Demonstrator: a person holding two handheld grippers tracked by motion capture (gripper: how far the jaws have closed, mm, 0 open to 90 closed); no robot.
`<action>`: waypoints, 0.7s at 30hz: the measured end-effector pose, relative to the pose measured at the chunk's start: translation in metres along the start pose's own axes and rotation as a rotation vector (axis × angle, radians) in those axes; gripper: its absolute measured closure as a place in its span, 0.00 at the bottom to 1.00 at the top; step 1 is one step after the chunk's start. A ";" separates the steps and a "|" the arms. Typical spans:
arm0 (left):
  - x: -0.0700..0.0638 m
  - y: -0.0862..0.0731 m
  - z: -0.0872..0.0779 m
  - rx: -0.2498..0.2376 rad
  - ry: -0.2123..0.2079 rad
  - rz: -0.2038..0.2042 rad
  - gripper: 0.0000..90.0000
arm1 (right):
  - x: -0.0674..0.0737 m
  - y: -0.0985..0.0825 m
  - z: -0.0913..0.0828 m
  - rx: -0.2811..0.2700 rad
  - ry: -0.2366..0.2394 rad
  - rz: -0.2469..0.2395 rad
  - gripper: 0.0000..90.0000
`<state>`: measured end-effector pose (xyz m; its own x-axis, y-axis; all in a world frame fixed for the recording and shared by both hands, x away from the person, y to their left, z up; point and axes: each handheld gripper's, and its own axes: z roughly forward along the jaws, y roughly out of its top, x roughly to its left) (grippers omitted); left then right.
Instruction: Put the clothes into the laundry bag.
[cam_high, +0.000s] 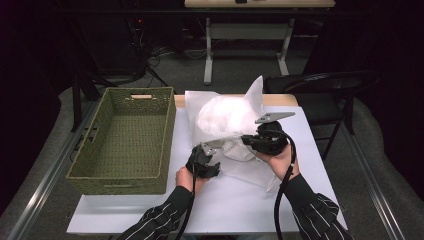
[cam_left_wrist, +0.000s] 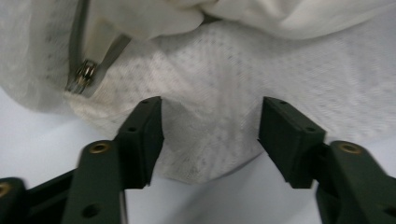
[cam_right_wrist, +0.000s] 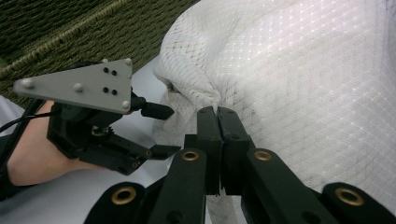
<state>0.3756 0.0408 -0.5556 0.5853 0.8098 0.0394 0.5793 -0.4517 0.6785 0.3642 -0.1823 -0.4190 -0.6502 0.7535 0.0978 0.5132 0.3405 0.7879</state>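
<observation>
A white mesh laundry bag (cam_high: 227, 117), stuffed with something white, lies on the white table (cam_high: 240, 205). My right gripper (cam_right_wrist: 217, 116) is shut on a gathered fold of the bag's mesh, and in the high view it (cam_high: 246, 141) sits at the bag's right front side. My left gripper (cam_left_wrist: 210, 135) stands open low over the table, with a rounded corner of the mesh (cam_left_wrist: 205, 154) lying between its jaws and the pads apart from it. A metal zipper pull (cam_left_wrist: 83, 74) shows up and left of that corner. From the right gripper view, the left gripper (cam_right_wrist: 161, 130) is at the bag's edge.
A deep green woven basket (cam_high: 170, 135), with nothing in it, stands on the table's left side, close beside the bag. A dark folding chair (cam_high: 325, 85) is behind the table at the right. Bare white tabletop runs along the front.
</observation>
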 end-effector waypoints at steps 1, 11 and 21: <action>0.002 -0.001 0.001 -0.009 0.001 -0.020 0.53 | 0.000 0.000 0.000 0.002 0.001 0.000 0.99; 0.007 -0.006 0.000 -0.038 -0.044 -0.042 0.97 | 0.002 -0.001 0.001 0.011 0.007 -0.004 0.99; 0.003 -0.023 -0.031 -0.013 -0.136 0.016 0.98 | 0.002 -0.006 -0.004 0.027 0.003 -0.017 0.99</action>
<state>0.3464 0.0648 -0.5482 0.6666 0.7438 -0.0491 0.5624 -0.4585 0.6881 0.3577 -0.1851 -0.4212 -0.6603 0.7460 0.0867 0.5172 0.3680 0.7727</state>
